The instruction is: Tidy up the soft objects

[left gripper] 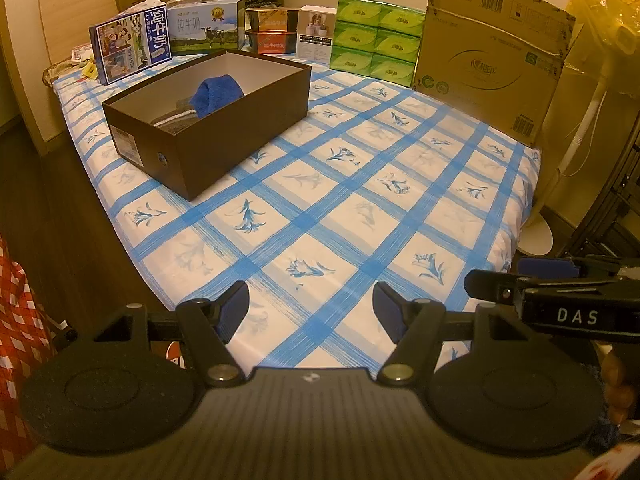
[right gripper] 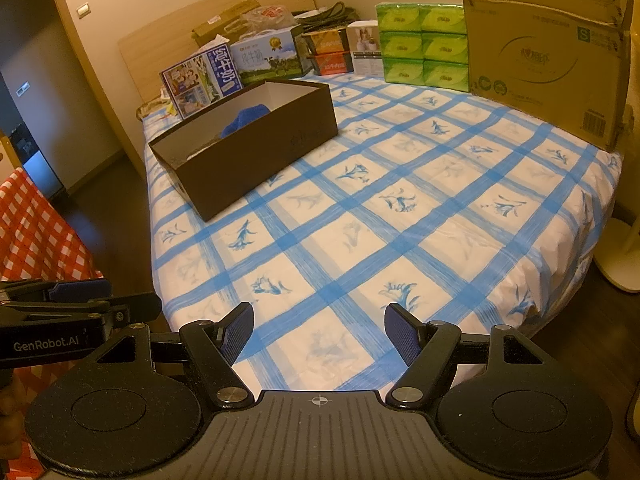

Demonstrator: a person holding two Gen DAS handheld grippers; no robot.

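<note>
Blue towel (left gripper: 216,94) and grey striped cloth (left gripper: 176,118) are seen inside dark shoebox (left gripper: 208,152) on checked bedsheet (left gripper: 360,208). Left gripper (left gripper: 310,312) and right gripper (right gripper: 318,334) are held released, empty. Sorting is judged finished; next, nothing soft is left to be reached.

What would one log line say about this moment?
left gripper: open, empty | right gripper: open, empty | blue cloth: in brown box | box: on bed

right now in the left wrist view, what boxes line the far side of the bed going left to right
blue milk carton → milk box with cows → stacked orange boxes → white box → green tissue packs → big cardboard carton
</note>
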